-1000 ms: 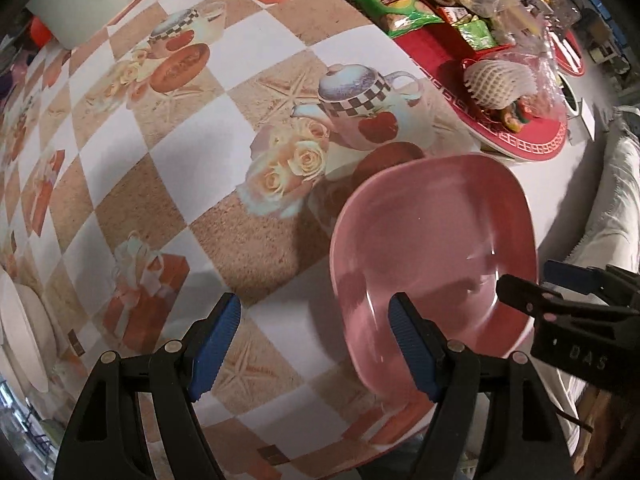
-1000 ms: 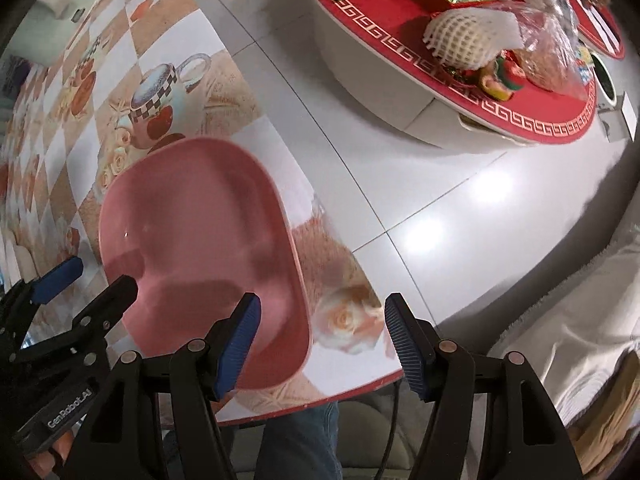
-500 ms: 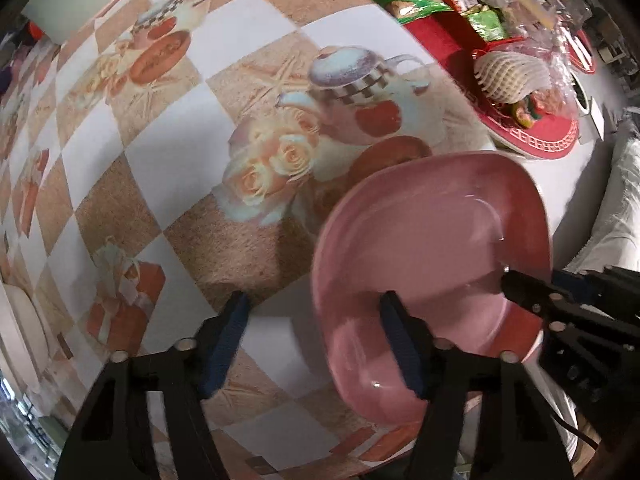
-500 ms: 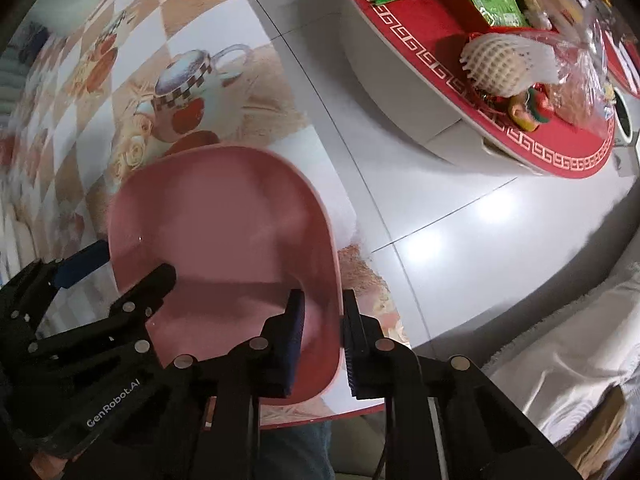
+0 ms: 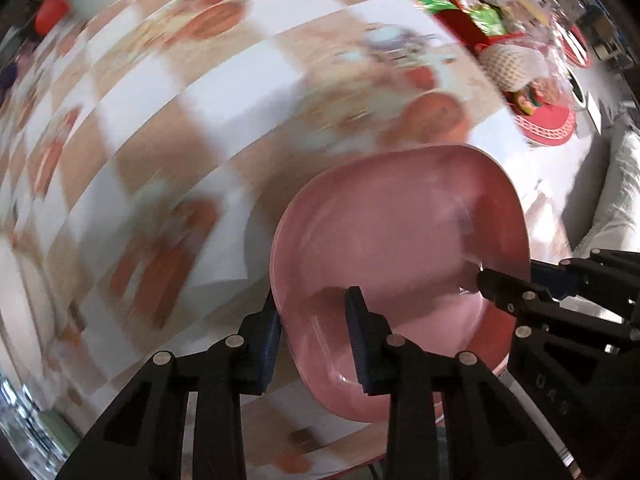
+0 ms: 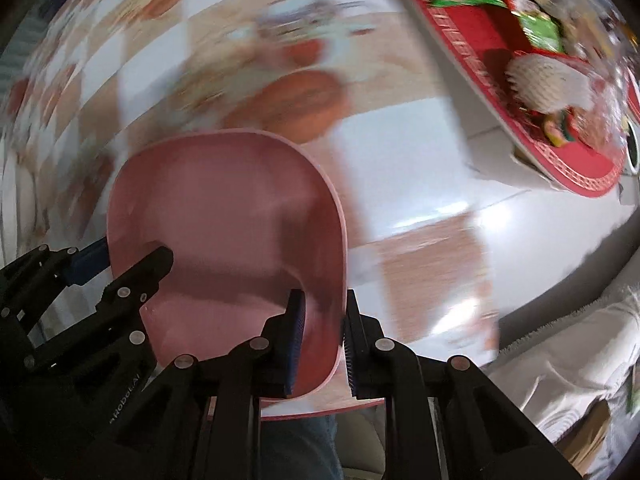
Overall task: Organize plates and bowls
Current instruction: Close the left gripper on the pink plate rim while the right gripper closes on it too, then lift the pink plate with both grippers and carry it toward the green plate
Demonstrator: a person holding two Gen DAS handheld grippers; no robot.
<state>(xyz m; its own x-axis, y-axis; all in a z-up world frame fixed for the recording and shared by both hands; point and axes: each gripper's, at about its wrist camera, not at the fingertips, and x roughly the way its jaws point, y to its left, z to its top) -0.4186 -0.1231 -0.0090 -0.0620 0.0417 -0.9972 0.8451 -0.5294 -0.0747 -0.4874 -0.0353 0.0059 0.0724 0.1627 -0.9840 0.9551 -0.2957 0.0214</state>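
On the blurred checkered worktop (image 5: 168, 128) sits a pink, rounded-square plastic bowl (image 5: 392, 224). The left gripper (image 5: 314, 338) is closing its fingers astride the bowl's left rim. The right gripper (image 6: 322, 338) has its fingers pinching the opposite rim.

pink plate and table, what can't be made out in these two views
- Tablecloth prints: motion-blurred in both views.
- Pink plate near rim: hidden by the left gripper arms in the left wrist view and by the right gripper in the right wrist view.
- The left gripper's jaws are closing over the rim; pad contact is unclear.
- Packets on the red tray: labels too blurred to read.
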